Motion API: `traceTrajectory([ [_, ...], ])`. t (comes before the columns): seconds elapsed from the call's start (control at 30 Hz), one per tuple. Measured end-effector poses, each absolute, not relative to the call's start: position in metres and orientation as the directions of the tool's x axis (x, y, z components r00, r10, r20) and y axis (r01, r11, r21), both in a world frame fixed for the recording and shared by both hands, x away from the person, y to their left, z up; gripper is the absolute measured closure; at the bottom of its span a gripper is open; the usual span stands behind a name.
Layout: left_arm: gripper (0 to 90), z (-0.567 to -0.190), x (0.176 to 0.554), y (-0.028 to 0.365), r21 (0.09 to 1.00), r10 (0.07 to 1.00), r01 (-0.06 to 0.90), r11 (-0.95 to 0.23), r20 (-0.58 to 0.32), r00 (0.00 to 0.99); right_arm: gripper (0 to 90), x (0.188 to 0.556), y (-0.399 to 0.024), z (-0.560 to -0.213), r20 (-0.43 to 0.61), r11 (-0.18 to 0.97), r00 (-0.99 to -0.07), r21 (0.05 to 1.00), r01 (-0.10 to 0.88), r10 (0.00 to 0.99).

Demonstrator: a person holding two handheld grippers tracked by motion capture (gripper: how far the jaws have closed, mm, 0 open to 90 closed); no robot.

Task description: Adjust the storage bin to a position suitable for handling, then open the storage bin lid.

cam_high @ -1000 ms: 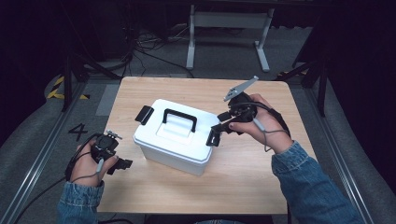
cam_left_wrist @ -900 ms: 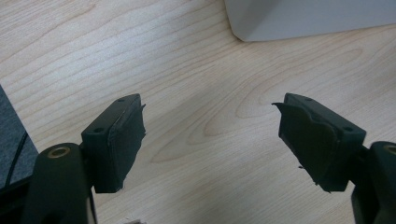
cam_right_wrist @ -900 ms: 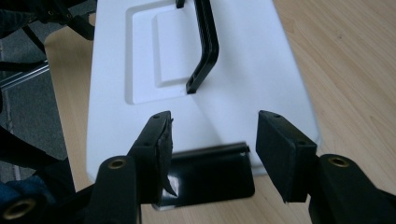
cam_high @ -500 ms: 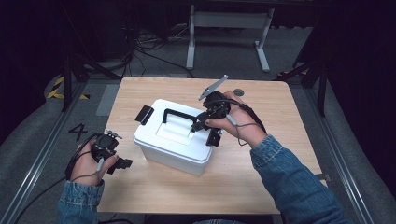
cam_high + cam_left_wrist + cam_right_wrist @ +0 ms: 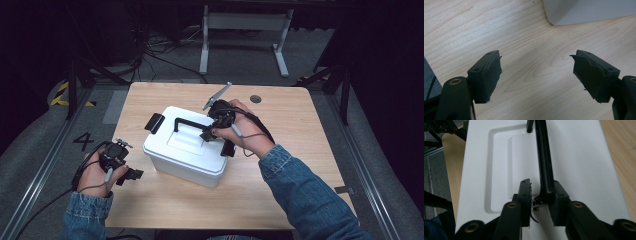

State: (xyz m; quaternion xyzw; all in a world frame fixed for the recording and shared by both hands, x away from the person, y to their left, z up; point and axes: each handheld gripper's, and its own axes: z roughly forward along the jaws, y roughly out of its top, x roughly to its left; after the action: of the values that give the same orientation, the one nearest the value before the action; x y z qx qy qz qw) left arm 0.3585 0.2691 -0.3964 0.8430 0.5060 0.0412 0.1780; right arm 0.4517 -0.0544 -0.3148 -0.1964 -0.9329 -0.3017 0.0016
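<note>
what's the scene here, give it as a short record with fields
surface: wooden table
main thing: white box with a lid, a black handle and a black side latch
right gripper: at the near end of the handle; jaws have just been closing, handle between them, one pad against it, full clamp unclear
left gripper: jaws wide open over bare table, nothing between them, beside the box's corner
far table edge: small dark round disc
</note>
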Motion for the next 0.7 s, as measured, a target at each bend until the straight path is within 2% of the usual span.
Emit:
traceTrajectory([
  [0.1,23.1,-0.396,0.358,0.269,0.345,0.870,0.839,-0.420,-0.111,0.481,84.2,0.451,-0.053,-0.315,0.117,0.749,-0.927,0.557,0.358,0.356],
  [0.7,23.1,-0.394,0.358,0.271,0.355,0.866,0.832,-0.427,-0.104,0.489,85.1,0.441,-0.051,-0.302,0.055,0.737,-0.936,0.601,0.310,0.349],
])
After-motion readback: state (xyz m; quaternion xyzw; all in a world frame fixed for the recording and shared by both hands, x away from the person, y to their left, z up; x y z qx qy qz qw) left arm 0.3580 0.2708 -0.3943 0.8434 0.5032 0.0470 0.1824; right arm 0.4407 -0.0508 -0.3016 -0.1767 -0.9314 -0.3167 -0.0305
